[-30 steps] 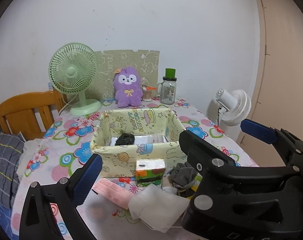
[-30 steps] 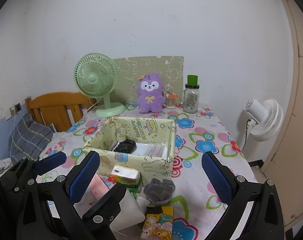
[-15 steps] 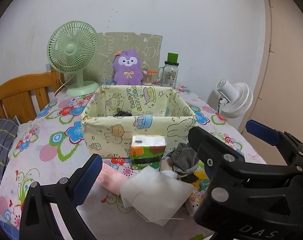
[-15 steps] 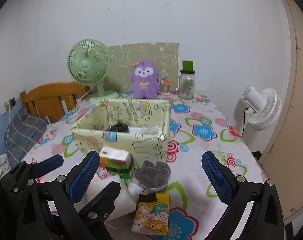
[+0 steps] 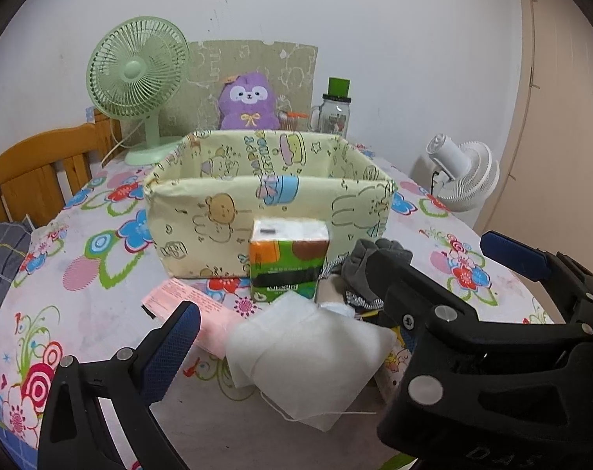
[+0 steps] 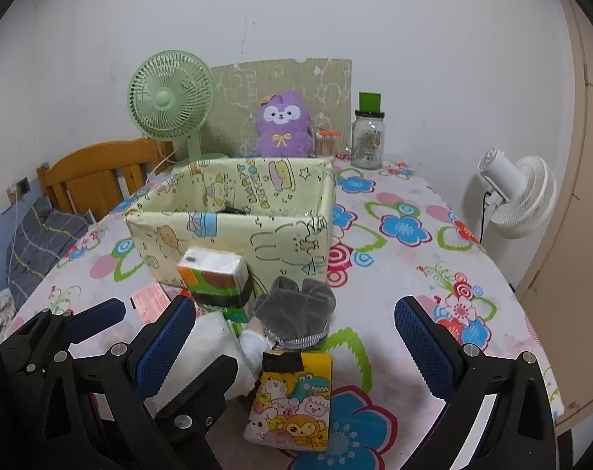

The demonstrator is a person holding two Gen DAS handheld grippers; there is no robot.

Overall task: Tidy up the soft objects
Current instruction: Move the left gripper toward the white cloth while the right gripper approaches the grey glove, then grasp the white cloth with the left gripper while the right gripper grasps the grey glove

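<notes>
From the left wrist view, the left gripper (image 5: 337, 286) hangs low over the near edge of the flowered table (image 5: 100, 313), its blue-padded fingers (image 5: 171, 346) spread wide and grasping nothing. Between them lies a white folded cloth (image 5: 308, 356), with a pink packet (image 5: 190, 307) to its left and a green-and-orange tissue pack (image 5: 288, 258) standing just beyond it, against the near wall of the yellow cartoon-print box (image 5: 269, 196). A grey sock bundle (image 5: 361, 270) sits right of the tissue pack. From the right wrist view, the right gripper (image 6: 294, 346) is likewise released, fingers (image 6: 425, 346) wide apart, framing the grey sock bundle (image 6: 296, 309) and a cartoon-animal pack (image 6: 290, 403) lying nearer. The left gripper's dark frame (image 6: 73, 352) shows at lower left. Far back stand a green fan (image 6: 169, 105), a purple plush (image 6: 282, 125) and a glass jar (image 6: 368, 137).
</notes>
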